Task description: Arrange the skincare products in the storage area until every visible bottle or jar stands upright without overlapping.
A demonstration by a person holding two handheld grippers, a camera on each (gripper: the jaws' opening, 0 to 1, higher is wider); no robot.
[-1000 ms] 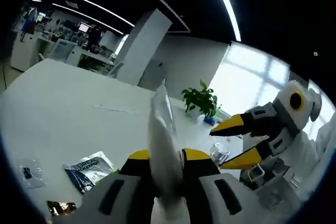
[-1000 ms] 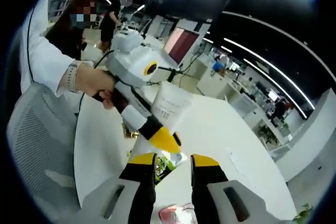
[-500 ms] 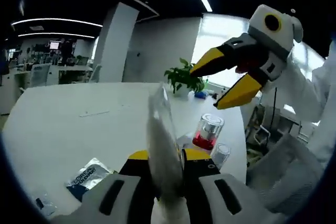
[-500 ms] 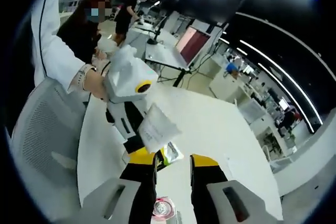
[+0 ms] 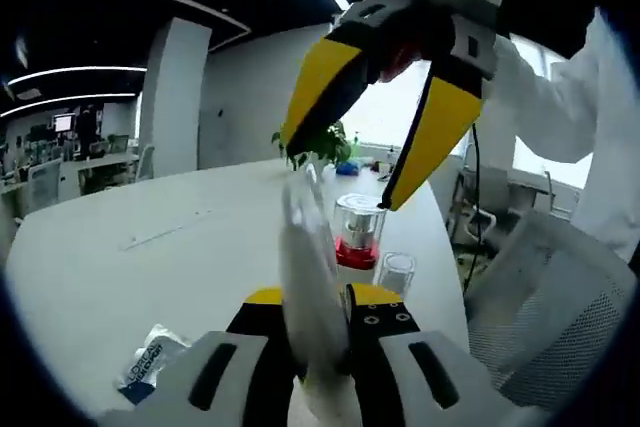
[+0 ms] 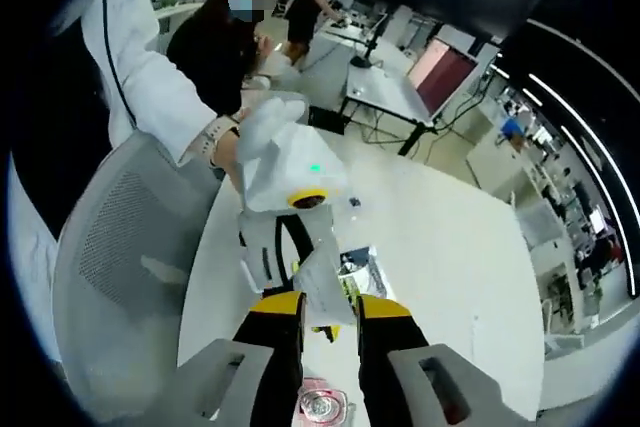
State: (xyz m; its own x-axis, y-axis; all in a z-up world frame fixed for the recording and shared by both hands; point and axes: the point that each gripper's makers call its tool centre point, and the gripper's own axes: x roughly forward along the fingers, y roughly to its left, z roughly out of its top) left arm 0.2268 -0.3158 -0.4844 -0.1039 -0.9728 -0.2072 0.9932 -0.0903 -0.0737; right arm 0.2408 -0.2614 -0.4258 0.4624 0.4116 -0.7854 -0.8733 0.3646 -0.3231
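Here the white squeeze tube point(image 5: 308, 287) stands on end, clamped between the fingers of the left gripper point(image 5: 312, 299), its flat crimped end pointing away from the camera and raised above the white surface point(image 5: 120, 267). Just beyond it stand a clear-capped jar with a red band point(image 5: 357, 232) and a smaller clear jar point(image 5: 396, 272), both upright. The right gripper point(image 5: 375, 137) hangs over them, its yellow fingers spread apart around nothing. A printed sachet point(image 5: 150, 372), seemingly flat, lies nearer.

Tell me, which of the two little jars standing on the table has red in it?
The taller jar, farther from the left gripper, has a red band. The small jar beside it looks clear.
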